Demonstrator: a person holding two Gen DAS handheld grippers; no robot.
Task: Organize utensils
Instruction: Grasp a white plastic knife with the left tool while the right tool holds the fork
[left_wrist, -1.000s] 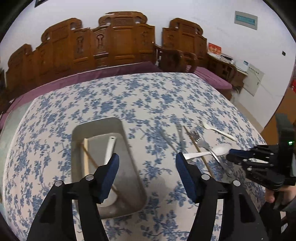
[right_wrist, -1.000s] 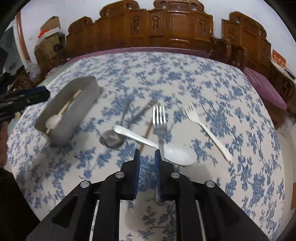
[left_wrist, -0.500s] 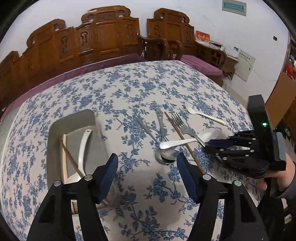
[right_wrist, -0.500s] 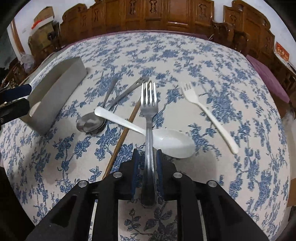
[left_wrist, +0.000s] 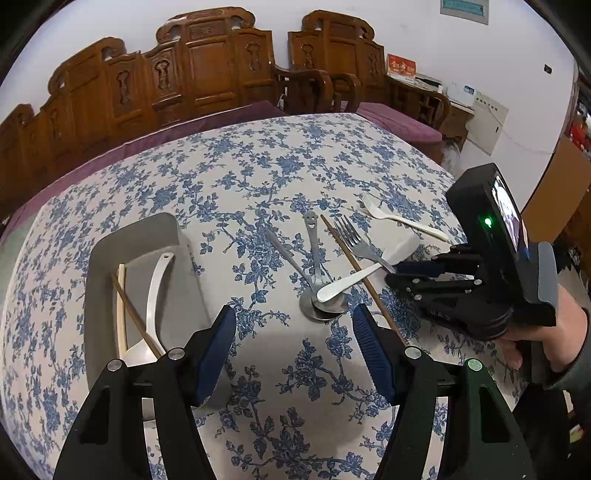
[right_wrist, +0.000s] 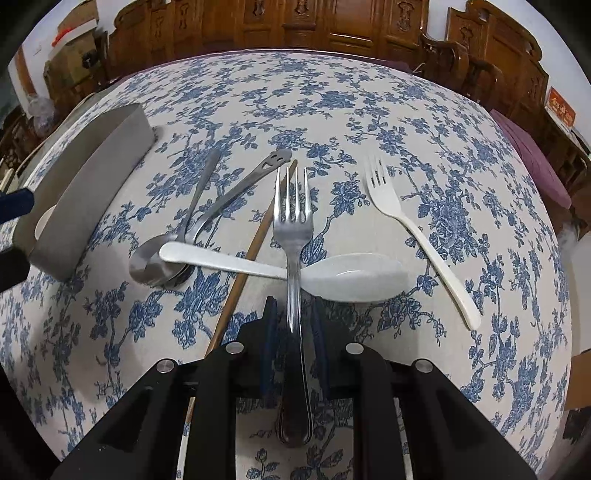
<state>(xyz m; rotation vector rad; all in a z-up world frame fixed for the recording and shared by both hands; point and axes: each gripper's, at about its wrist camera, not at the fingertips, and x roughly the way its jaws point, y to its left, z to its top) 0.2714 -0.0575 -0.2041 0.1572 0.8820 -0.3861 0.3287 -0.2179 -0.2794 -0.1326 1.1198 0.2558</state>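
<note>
Fork (right_wrist: 293, 236) handle lay between our right tool (right_wrist: 293, 314), barely parted to grip it; left tool (left_wrist: 293, 332) gaped unladen.

The black plastic left gripper (left_wrist: 294, 341) has silver screws, dark blue ribbed fingers (left_wrist: 371, 349) and a green light, the black right gripper (right_wrist: 293, 334) has dark blue fingers (right_wrist: 267, 343) too, and a bare-skinned hand (left_wrist: 532, 341) shows a grey sleeve.
</note>
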